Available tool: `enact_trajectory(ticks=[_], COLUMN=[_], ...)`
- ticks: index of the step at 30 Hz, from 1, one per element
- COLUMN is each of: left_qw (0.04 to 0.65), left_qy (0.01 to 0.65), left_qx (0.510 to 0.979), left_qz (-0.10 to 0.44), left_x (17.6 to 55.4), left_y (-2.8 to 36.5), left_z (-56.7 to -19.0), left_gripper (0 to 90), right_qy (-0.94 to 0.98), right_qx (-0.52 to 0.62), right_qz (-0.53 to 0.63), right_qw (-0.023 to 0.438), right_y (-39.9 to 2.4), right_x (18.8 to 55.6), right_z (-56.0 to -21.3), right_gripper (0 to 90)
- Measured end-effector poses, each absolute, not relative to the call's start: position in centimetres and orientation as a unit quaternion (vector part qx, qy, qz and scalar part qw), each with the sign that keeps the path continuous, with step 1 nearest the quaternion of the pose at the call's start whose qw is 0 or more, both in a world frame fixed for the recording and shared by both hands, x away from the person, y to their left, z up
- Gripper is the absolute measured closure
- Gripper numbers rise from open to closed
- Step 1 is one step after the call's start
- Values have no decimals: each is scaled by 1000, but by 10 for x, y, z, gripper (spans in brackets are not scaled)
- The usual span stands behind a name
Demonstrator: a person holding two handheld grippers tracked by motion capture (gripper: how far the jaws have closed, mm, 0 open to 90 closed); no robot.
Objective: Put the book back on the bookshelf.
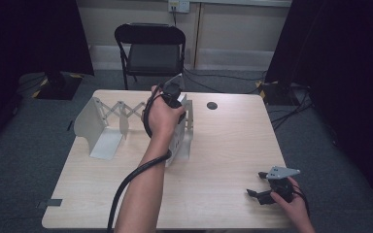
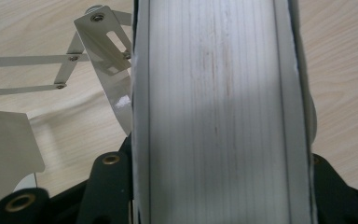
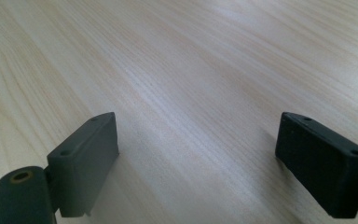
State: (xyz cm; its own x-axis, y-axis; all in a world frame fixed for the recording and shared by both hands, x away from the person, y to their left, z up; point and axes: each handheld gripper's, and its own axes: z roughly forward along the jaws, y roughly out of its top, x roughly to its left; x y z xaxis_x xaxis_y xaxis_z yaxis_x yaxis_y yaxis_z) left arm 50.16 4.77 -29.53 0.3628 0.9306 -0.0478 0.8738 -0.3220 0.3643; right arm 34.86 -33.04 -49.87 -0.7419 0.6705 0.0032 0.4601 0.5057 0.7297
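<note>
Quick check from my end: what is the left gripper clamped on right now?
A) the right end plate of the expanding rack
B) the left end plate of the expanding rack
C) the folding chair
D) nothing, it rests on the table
A: the left gripper grips the right end plate, which sits between its jaws in the left gripper view.

Left tool (image 1: pixel 178 104) clamped, arm extended; right tool (image 1: pixel 260 187) jaws spread.

Glossy sheet-metal expandable rack (image 1: pixel 126 121) stands on a matt, pale wood-grain table (image 1: pixel 223 145); tools matt black plastic.
</note>
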Motion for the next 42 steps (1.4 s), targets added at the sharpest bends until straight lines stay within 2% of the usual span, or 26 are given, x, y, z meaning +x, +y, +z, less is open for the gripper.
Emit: enact_trajectory(ticks=[42], left_qw=[176], left_qy=[597], left_qx=[776], left_qz=[104], left_x=[514], left_y=[37], left_z=[-300], left_gripper=[521], right_qy=[857], right_qx=[329], right_qz=[371], right_qw=[142], right_y=[-331], right_x=[349], right_z=[-499], right_gripper=[126])
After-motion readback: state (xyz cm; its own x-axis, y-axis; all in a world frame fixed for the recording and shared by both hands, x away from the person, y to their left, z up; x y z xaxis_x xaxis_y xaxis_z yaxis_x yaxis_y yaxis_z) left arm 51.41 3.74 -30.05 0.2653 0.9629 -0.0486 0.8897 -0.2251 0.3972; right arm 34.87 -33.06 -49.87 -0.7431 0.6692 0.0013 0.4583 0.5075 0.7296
